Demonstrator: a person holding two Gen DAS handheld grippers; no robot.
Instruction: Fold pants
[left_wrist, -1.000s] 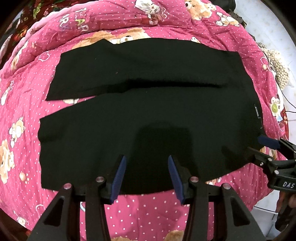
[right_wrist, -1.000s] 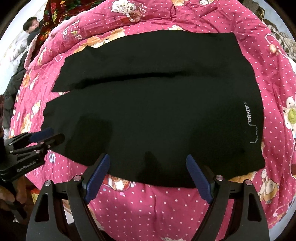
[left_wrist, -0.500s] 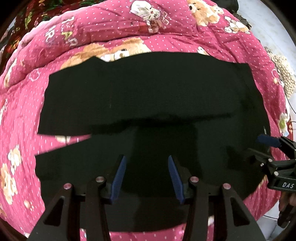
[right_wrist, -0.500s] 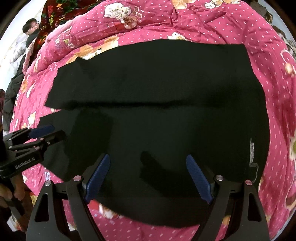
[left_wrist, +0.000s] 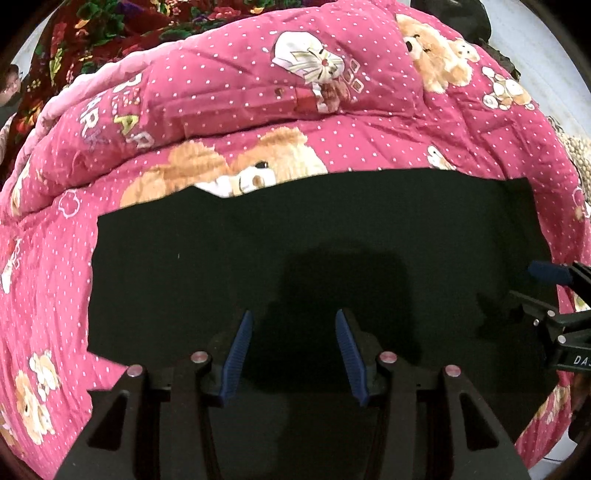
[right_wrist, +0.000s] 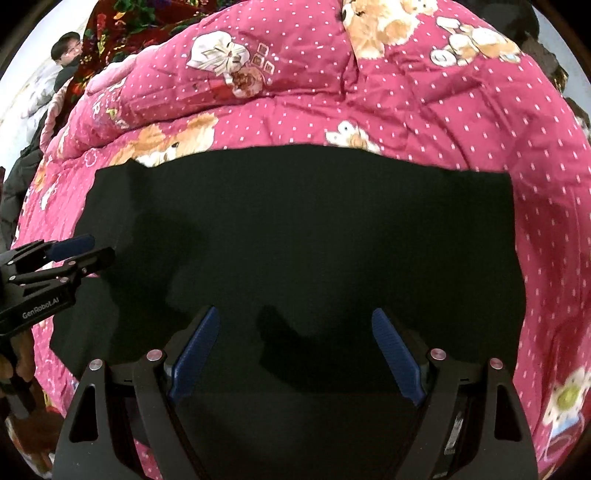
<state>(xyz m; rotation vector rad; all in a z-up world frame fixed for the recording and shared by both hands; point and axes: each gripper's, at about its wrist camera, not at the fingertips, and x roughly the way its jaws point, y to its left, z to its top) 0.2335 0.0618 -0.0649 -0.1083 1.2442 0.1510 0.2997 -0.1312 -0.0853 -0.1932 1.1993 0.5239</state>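
Quilt (left_wrist: 369, 122) under black pants (left_wrist: 295, 229); path unobstructed. Left gripper (left_wrist: 293, 354), right gripper (right_wrist: 295, 354): jaws apart, empty, above pants.

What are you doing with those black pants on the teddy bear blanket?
A person is folding the black pants, which lie flat on a pink teddy bear quilt. They hold a gripper in each hand. The left gripper and the right gripper both hang open above the pants, side by side, and neither one is holding any cloth. The pants look like one dark block, so a fold may already be done.
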